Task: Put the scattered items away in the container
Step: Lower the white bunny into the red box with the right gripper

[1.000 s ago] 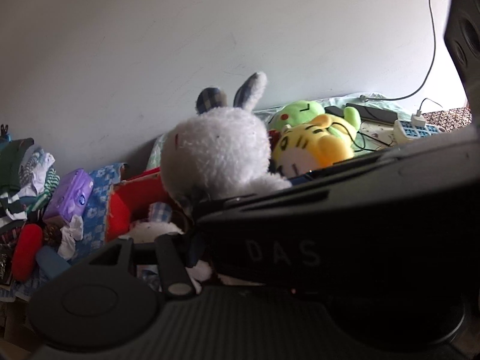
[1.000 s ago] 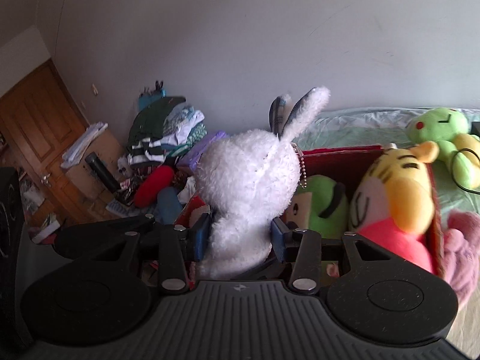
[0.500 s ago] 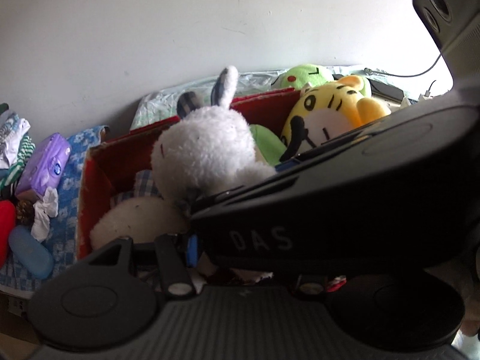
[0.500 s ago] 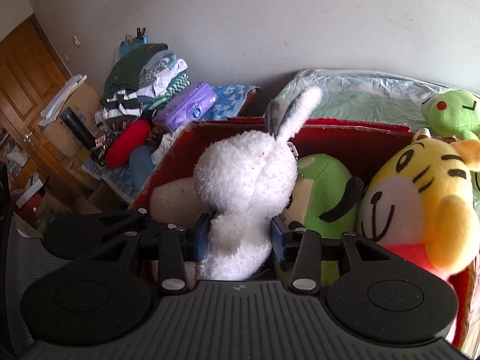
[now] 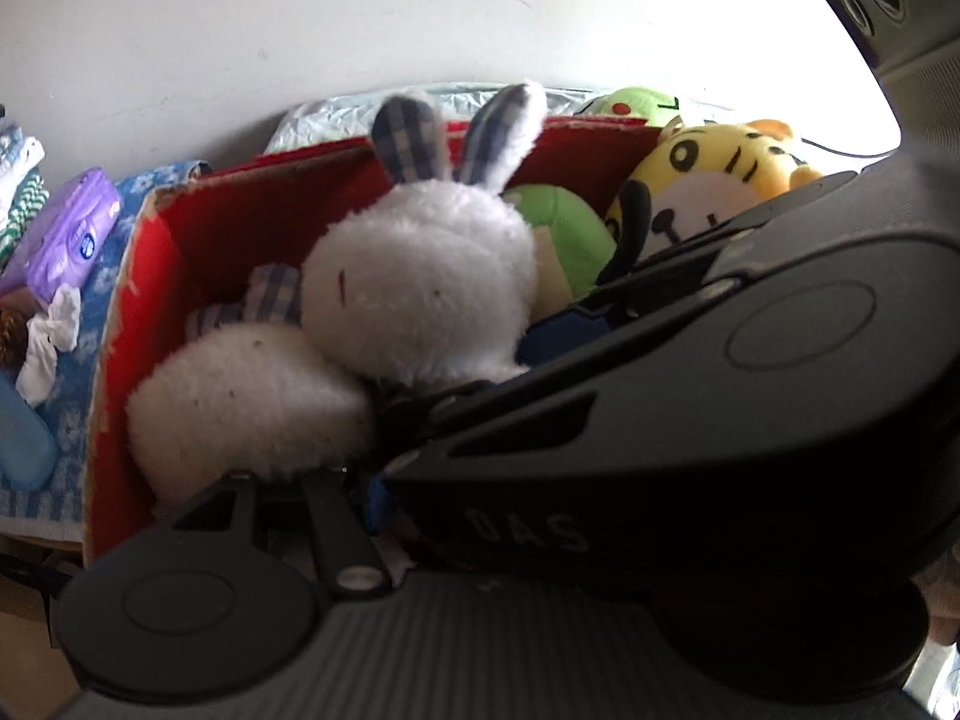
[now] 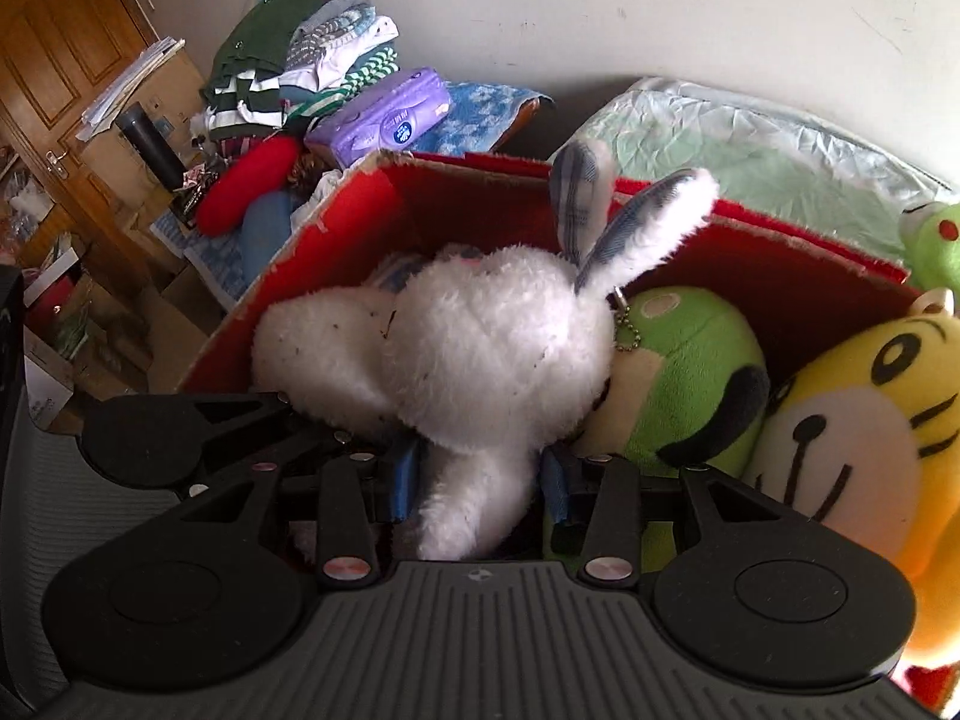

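The right gripper [image 6: 477,483] squeezes the white bunny [image 6: 480,354] by its lower body, with a blue pad pressed on each side; its jaws have just been closing a little more on the soft fur. The bunny hangs low inside the red box [image 6: 336,222], with its two checked ears sticking up past the gripper. Just left of it lies a second white plush [image 6: 312,348] — the two touch. Just right sits a green plush [image 6: 690,372], and next to that a yellow tiger [image 6: 870,420].

The left gripper [image 5: 384,498] is mostly hidden behind the right tool's black body. Its jaws have just been opening, but I cannot tell if anything is between them. Ahead of it are the bunny [image 5: 420,294] and the red box [image 5: 150,276].

Left of the box, outside it, lie a purple tissue pack [image 6: 384,114], a red cushion [image 6: 246,180] and a pile of clothes [image 6: 294,60].
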A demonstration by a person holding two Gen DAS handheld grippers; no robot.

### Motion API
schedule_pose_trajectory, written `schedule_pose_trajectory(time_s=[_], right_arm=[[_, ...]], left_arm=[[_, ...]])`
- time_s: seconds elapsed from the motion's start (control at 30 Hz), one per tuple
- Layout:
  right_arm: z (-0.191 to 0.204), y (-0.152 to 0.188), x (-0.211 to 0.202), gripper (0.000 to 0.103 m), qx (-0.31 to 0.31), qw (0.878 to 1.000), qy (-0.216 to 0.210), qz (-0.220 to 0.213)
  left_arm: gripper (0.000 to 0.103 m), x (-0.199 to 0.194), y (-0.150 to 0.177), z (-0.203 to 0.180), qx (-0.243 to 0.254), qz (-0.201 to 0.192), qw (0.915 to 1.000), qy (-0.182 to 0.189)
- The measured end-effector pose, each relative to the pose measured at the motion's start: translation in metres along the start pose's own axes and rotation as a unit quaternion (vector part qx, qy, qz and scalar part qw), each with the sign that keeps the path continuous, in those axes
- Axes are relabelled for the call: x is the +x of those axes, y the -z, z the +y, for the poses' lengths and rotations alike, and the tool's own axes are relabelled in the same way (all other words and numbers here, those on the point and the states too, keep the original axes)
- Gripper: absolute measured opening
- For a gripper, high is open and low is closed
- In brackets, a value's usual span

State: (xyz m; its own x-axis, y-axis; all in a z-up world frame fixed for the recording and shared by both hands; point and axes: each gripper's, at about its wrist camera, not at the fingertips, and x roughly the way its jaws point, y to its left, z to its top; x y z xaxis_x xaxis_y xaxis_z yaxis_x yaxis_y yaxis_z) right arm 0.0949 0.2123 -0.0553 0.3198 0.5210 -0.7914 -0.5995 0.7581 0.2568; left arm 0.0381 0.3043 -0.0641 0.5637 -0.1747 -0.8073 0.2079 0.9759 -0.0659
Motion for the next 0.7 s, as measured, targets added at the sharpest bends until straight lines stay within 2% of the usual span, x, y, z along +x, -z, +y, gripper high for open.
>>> schedule_pose_trajectory(time_s=[0.7], right_arm=[[-0.0039,0.0107,-0.0051,0.041,0.040,0.998,0.000,-0.041]], left_arm=[[0.057,0.0036,0.0035,-0.0085,-0.005,0.008,0.9997,-0.024]])
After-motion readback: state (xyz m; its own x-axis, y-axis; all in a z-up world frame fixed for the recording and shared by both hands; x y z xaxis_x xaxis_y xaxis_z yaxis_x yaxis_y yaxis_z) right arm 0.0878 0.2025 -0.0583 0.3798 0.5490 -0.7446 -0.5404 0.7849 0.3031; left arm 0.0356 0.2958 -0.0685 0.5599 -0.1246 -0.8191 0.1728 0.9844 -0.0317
